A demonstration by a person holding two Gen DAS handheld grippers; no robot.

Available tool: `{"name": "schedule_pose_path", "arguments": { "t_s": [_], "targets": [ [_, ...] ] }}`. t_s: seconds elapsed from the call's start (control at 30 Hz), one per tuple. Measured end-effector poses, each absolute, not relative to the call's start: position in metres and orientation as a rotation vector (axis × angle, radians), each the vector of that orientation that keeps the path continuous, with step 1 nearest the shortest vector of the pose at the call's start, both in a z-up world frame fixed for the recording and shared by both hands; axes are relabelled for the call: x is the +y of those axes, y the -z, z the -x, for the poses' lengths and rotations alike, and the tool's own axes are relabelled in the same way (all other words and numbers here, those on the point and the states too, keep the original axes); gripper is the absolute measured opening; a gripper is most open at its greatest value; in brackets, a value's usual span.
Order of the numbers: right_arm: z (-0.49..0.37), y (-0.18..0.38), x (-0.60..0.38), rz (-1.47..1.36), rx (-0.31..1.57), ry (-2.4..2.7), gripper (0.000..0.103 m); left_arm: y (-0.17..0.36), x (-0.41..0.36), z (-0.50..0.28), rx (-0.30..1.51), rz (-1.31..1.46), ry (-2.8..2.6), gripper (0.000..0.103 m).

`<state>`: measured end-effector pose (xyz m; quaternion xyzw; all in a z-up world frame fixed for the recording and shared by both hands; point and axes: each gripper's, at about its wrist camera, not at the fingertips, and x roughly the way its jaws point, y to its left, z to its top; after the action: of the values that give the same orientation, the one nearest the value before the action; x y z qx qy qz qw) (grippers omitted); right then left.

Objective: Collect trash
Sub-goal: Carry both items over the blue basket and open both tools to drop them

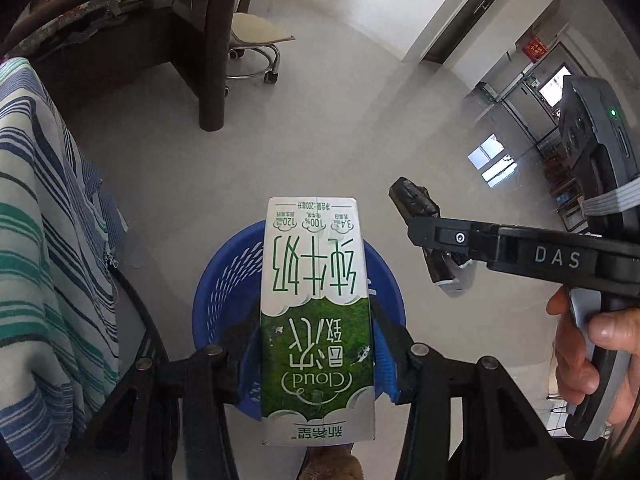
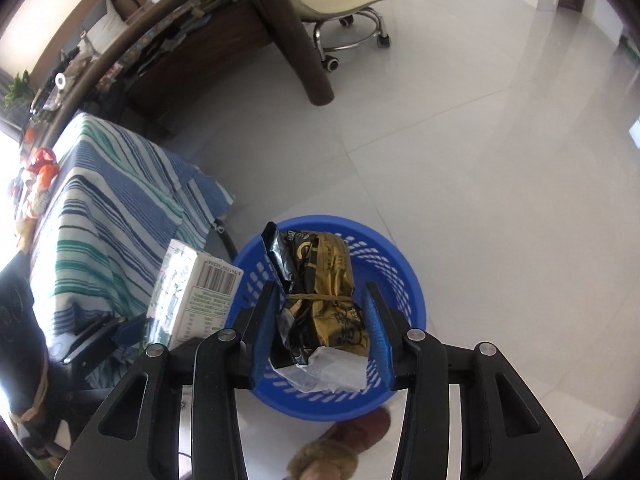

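Counted items around the bin

One blue basket, one milk carton, one black-and-gold snack bag, two grippers, one rolling stool, one striped cloth, one brown slipper.

Open tiled floor beyond and right of the blue basket. Crowded on the left by the striped-cloth counter, seemingly just beside the basket rim. Farther back, a wooden post and wheeled stool, well apart from the basket.
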<state>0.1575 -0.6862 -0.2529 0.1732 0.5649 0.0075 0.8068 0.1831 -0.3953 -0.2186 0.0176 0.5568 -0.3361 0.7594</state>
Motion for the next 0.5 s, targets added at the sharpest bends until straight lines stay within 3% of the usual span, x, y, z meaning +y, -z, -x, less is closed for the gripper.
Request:
{"name": "schedule_pose_path", "arguments": {
  "t_s": [0.07,0.1,0.37,0.5],
  "targets": [
    [-0.156,0.256,-0.694,-0.385,1.208,-0.005,0.058,0.224,-0.397,-0.183,1.224,-0.022,0.728,0.064],
    [-0.155,0.256,-0.695,-0.391,1.208,0.000,0.065,0.225,-0.398,-0.184,1.218,-0.009,0.726,0.064],
    [-0.150,0.221,-0.698,-0.351,1.091,0.037,0.072,0.186,-0.379,-0.175,1.060,0.029,0.730,0.065],
    [-0.140,0.178,-0.691,-0.278,0.930,0.064,0.081,0.146,-0.356,-0.160,1.000,0.059,0.747,0.082]
  ]
}}
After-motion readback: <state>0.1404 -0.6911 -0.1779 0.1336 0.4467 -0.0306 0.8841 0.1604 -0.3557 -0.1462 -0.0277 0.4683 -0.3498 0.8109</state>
